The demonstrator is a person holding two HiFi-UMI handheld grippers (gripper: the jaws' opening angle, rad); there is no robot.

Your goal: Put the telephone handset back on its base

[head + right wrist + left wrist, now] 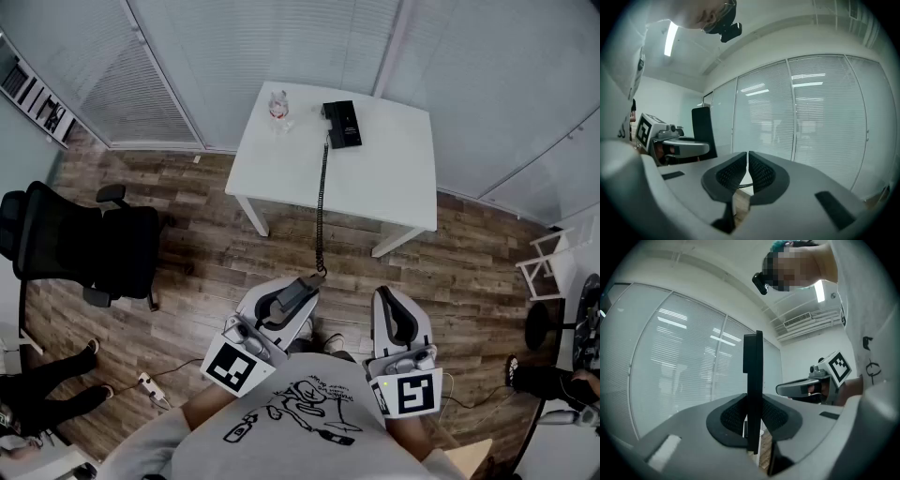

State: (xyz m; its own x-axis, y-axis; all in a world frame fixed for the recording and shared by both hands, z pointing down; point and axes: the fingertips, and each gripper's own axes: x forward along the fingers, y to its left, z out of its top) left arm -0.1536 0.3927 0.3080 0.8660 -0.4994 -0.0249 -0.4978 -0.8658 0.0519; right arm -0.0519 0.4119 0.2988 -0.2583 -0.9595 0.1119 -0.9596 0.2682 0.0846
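Left gripper (305, 287) clamps the handset (753, 380), right gripper (747, 161) is closed empty; it seems mid-carry, and next must reach the far base (342, 124) on the tabletop (394, 178).

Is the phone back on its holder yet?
Not yet. Done: the left gripper is shut on the handset. In hand: it is held away from the table, its curly cord stretched to the base. Left: carry it over and set it on the base. The right gripper is shut, empty.

Even cool office light, ceiling strip light (671, 37) glaring, strong fisheye bending, dark vignetted corners, soft floor shadows
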